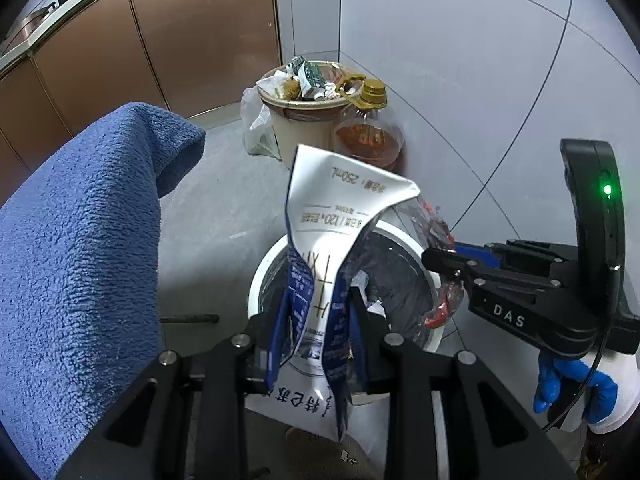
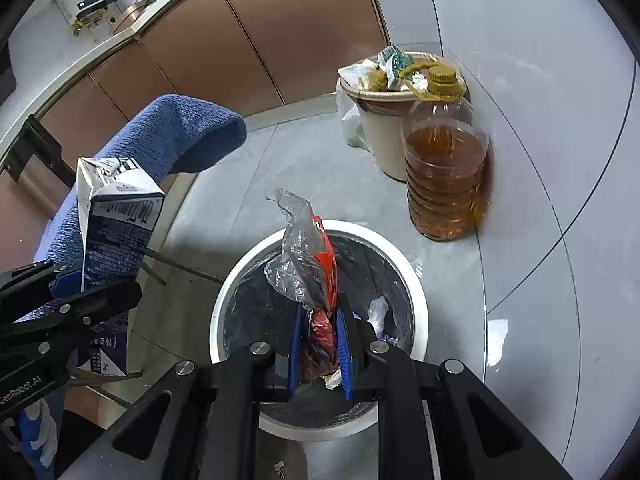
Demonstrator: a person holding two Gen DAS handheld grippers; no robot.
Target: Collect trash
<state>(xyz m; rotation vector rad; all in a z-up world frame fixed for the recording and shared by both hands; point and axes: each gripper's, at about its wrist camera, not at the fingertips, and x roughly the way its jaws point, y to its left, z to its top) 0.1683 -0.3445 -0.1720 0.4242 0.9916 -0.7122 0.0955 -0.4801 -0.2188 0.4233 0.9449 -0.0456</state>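
Blue-and-white printed card made up the crushed milk carton (image 1: 320, 264), which the left gripper (image 1: 316, 336) pinched between its blue-padded fingers (image 1: 280, 344), the flattened top splaying upward. The carton hung directly above the white-rimmed trash bin (image 1: 416, 240), whose inside was lined with a dark bag. From the right wrist view the same carton (image 2: 116, 216) stood upright at the left, clamped in the left gripper (image 2: 68, 300).

The right gripper (image 2: 320, 344) was pressed shut on a crumpled red-and-clear plastic wrapper (image 2: 312, 268), held over the mouth of the bin (image 2: 224, 300); in the left view that wrapper (image 1: 436, 232) showed beside the right gripper (image 1: 444, 258) at the bin's far rim. A blue-gloved hand (image 1: 572, 388) held the right tool.

A blue towel (image 1: 80, 248) hung at the left. Further back, against the tiled wall, a beige bin (image 2: 384, 136) brimmed with rubbish, and a large bottle of amber oil (image 2: 446, 172) with a gold cap stood just beside it. Brown cabinet doors (image 2: 280, 32) ran behind.
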